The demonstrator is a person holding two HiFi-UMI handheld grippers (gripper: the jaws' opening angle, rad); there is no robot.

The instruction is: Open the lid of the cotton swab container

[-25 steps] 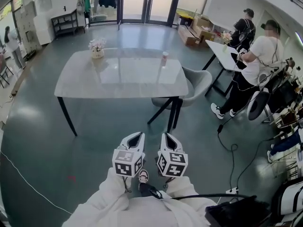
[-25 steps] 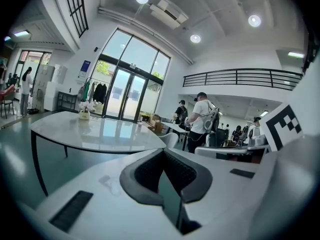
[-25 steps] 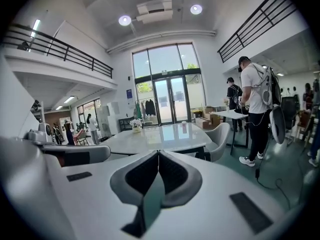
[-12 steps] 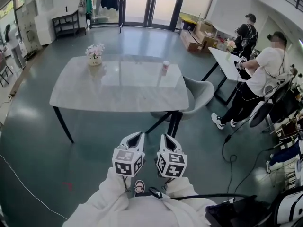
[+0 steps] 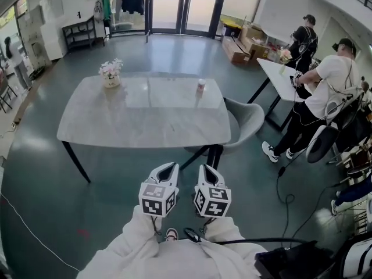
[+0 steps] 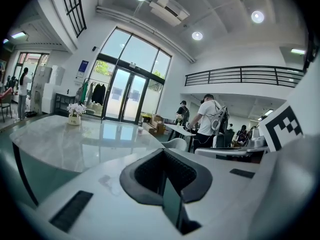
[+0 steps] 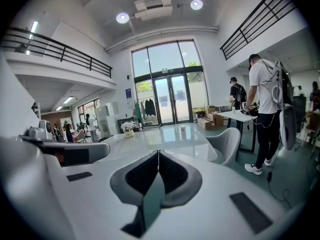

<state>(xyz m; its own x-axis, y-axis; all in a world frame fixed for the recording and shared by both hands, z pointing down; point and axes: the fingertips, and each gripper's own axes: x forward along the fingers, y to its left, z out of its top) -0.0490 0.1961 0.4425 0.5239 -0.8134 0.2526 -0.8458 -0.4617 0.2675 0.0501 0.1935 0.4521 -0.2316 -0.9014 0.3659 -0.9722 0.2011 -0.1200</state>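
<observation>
Down at six o'clock of the head view, side by side and just apart: left gripper (image 5: 169,166) and right gripper (image 5: 205,168), each carried on a white sleeve (image 5: 131,243). Both aimed toward twelve, over bare green floor (image 5: 52,179), short of the bench (image 5: 145,124). Jaws of the left pressed together, nothing between them. Same on the right: jaws pressed together, pinching nothing.

Ahead, at twelve, pale glossy bench on dark legs. Toward its far edge, at about one o'clock from the grippers, small pale container (image 5: 200,87), upright, standing alone and well apart from both grippers; too small to tell how its lid sits. At the bench's far corner, around eleven, flower pot (image 5: 110,74) with pale blooms, well apart from the container. Close against the bench's near corner at two o'clock, grey chair (image 5: 247,116).

Farther off, between two and three o'clock, white side table (image 5: 278,70), with one person (image 5: 328,77) in a white shirt and another person (image 5: 305,38) in dark clothes beside it. Cardboard boxes (image 5: 241,39) at one o'clock, near the glass doors (image 5: 174,4). Black cable (image 5: 286,193) trailing over the floor at four o'clock.
</observation>
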